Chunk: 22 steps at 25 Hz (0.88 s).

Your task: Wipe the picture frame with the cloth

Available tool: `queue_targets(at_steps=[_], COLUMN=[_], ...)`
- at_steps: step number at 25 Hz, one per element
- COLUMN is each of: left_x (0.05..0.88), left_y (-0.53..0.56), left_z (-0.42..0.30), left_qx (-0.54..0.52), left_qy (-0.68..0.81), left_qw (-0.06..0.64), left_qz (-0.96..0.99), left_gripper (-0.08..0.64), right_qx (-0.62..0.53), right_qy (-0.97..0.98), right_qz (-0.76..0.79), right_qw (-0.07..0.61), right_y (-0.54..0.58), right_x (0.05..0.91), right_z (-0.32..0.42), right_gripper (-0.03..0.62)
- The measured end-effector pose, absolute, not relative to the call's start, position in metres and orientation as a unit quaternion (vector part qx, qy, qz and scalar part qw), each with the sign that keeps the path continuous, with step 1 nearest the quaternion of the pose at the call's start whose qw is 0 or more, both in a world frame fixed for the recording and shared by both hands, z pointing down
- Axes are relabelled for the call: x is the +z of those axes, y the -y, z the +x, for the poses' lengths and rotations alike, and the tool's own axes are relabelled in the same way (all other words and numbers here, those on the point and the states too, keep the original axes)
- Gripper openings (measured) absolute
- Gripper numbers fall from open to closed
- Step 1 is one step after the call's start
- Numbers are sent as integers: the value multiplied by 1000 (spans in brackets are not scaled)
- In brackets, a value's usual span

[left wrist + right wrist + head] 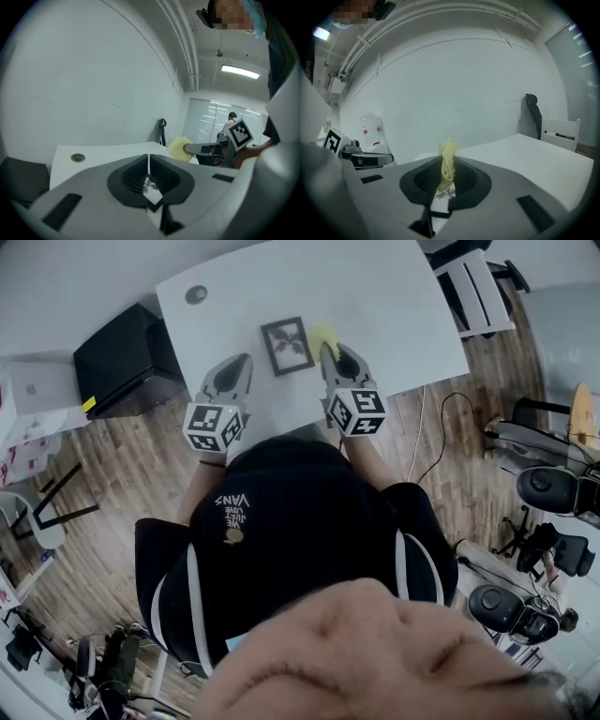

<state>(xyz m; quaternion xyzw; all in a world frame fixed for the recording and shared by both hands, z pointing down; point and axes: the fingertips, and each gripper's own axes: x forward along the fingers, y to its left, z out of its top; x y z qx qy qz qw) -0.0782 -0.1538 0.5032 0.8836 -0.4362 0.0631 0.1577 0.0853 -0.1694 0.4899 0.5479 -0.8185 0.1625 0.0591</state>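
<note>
the picture frame (287, 345) is seen lying flat on the white table (394, 296), near the edge closest to the person, between the two grippers. a dark rim is shown around a pale sheet with a dark drawing on it. the yellow cloth (323, 334) is bunched just beside the frame's right edge, at its far corner; whether it touches the rim cannot be told from the head view.

the cloth is held by the right gripper (327, 347). in the right gripper view the jaws are closed on a thin upright fold of the cloth, and part of the frame is glimpsed below them through the gap in the jaws.

the left gripper (246, 362) is held just left of the frame, pointing towards its left edge. in the left gripper view its jaws are pressed together with only a thin slit between them and nothing caught there; a piece of the frame is seen underneath, through the gap behind the tips.

a round cable grommet (196, 294) is set in the table's far left corner. a black cabinet (127, 357) stands left of the table on the wooden floor (122, 465), and a white chair (473, 292) stands off the table's right end.
</note>
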Motion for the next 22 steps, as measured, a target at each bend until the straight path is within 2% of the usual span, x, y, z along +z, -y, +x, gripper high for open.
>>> queue_targets(at_steps=[22], left_x=[505], left_y=[153], left_z=[-85], left_qx=[68], left_qy=[433], left_qw=[158], left_qz=[885], left_gripper=[21], right_qx=[165], right_qy=[820], right_qz=[542], right_qw=[77], right_y=[155], right_x=[498], right_z=[75], right_gripper=[49])
